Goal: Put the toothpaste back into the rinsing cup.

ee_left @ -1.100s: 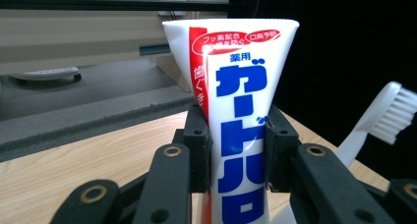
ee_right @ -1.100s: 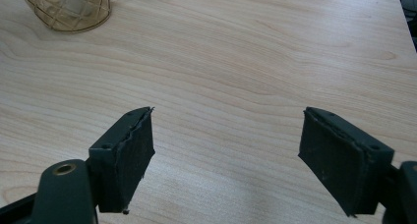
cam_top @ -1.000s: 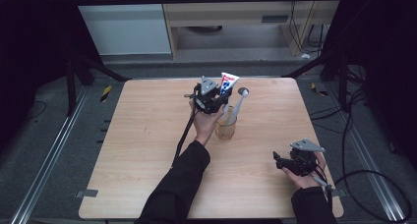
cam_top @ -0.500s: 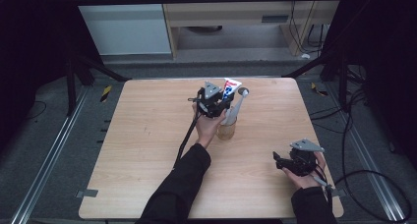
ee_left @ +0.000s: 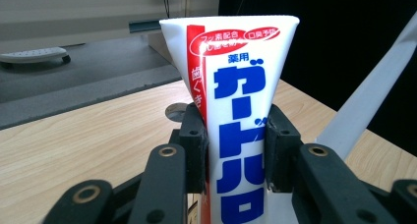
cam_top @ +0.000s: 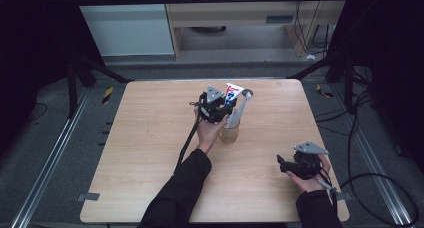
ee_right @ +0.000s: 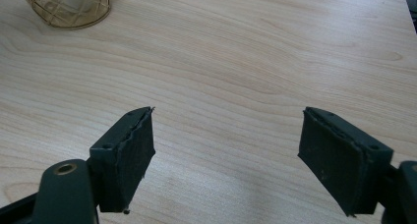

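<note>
The toothpaste tube (ee_left: 236, 126) stands straight up between the fingers (ee_left: 194, 135) of the left gripper (cam_top: 216, 107). Its flat, wide end points up, and its lower end goes down into the woven cup (cam_top: 230, 133) on the tabletop (cam_top: 150, 138). From the high view I cannot tell if the tube's lower end rests on the cup's floor.

In the left gripper view one finger sits on each side of the tube and both seem to touch it, so the fingers look closed on the tube. They have just been opening a little, with the tube between them. A grey toothbrush (cam_top: 240, 105) leans in the same cup, just beside the tube.

The tube's long way is up and down, and the fingers hold it from the two sides near its middle. So I think the next move is to let go and pull the fingers away sideways, not upward, or the tube may lift out again.

The right gripper (cam_top: 287, 167) rests near the tabletop's near right corner, well apart from the cup. Its fingers (ee_right: 125, 155) are wide apart with nothing between them. The left hand (cam_top: 210, 133) is much nearer.
</note>
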Demonstrator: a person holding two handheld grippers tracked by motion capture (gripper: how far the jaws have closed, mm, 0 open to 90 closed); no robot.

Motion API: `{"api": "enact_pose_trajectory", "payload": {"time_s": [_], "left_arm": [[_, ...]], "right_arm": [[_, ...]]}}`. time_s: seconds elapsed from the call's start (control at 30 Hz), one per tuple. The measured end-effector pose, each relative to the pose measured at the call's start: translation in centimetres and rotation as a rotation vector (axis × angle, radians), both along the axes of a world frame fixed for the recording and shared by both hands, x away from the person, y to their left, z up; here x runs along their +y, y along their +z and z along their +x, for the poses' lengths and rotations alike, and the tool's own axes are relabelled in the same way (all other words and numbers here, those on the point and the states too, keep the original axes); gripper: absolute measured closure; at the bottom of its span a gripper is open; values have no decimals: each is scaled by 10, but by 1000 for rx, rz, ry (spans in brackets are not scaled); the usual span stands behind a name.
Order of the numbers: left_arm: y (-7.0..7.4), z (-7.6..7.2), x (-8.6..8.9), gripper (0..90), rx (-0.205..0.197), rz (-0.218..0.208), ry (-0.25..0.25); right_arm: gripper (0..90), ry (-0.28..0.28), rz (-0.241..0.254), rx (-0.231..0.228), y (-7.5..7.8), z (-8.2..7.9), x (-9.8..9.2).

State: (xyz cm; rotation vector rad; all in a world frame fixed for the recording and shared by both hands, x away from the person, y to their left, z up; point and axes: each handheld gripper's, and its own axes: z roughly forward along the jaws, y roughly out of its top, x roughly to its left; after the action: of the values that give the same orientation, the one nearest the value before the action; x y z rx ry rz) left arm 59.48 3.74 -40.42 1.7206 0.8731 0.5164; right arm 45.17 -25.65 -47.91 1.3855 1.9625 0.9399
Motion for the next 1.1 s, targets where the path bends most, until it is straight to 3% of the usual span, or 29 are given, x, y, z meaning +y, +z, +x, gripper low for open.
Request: {"api": "enact_pose_trajectory", "payload": {"time_s": [0.27, 0.5, 0.8, 0.93, 1.1], "left_arm": [[-1, -3, 7, 658, 17, 22, -17], [-10, -4, 12, 654, 46, 53, -27], [-20, -12, 13, 609, 76, 169, -43], [-24, -14, 19, 594, 84, 146, -43], [-21, -22, 28, 499, 70, 156, -37]], "right_arm": [[211, 5, -8, 1, -1, 0, 1], [211, 5, -9, 0, -1, 1, 1], [212, 6, -11, 0, -1, 1, 2], [212, 7, -16, 3, -1, 1, 3], [212, 10, -17, 1, -2, 1, 4]]}}
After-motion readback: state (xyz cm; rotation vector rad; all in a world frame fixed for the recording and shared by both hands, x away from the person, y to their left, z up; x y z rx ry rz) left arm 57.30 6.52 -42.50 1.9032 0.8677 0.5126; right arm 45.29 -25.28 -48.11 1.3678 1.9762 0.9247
